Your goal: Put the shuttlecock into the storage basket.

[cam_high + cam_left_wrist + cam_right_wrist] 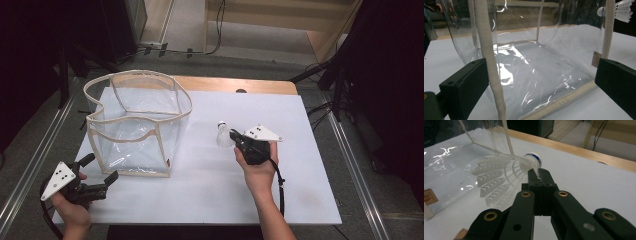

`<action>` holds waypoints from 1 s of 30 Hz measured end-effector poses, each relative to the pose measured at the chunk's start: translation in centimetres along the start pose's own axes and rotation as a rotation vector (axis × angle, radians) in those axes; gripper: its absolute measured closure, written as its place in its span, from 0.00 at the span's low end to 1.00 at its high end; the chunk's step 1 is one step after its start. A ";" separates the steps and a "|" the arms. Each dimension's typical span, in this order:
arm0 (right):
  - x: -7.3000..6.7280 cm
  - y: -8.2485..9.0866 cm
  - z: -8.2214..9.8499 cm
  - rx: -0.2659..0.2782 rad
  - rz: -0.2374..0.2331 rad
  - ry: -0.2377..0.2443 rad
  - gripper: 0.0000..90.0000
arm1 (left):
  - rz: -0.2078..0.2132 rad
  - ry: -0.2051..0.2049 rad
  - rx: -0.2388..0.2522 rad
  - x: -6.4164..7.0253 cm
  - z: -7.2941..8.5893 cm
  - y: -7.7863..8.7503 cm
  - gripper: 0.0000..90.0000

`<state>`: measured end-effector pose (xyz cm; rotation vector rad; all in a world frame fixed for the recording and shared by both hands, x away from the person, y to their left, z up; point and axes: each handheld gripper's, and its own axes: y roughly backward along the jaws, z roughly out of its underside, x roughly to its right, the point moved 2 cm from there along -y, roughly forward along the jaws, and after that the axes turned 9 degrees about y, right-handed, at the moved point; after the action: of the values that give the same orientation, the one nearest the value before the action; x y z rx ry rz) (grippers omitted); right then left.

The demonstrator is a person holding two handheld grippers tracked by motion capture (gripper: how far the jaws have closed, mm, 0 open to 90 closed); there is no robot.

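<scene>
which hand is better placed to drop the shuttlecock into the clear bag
Right. The right claw is already shut on the shuttlecock, held above the table just right of the clear bag, whose top stands open. The left claw is open, holds nothing, and sits low at the bag's near corner.

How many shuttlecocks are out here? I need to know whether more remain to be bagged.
1. The shuttlecock is clamped in the right gripper, right of the clear bag. The bag looks empty.
</scene>
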<state>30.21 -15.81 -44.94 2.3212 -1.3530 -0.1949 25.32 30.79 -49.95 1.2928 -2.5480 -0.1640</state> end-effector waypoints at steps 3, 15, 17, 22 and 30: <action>0.0 0.0 -0.2 0.003 -0.006 0.000 0.97 | 0.000 0.000 0.000 0.0 0.0 0.0 0.00; 0.1 -0.2 -1.7 0.023 -0.019 -0.003 0.97 | 0.002 0.000 0.001 0.0 0.0 0.0 0.00; 0.1 -0.3 -2.0 0.023 -0.024 -0.002 0.97 | 0.002 0.000 0.001 0.0 0.0 0.0 0.00; 0.1 -0.2 -2.8 0.031 -0.028 0.007 0.97 | 0.002 0.001 0.000 0.0 0.0 0.0 0.00; 0.0 -0.2 -4.1 0.053 -0.042 0.020 0.97 | 0.002 0.000 0.000 0.0 0.0 0.0 0.00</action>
<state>31.75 -14.47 -41.33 2.3906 -1.3160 -0.1502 25.32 30.79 -49.95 1.2898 -2.5494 -0.1635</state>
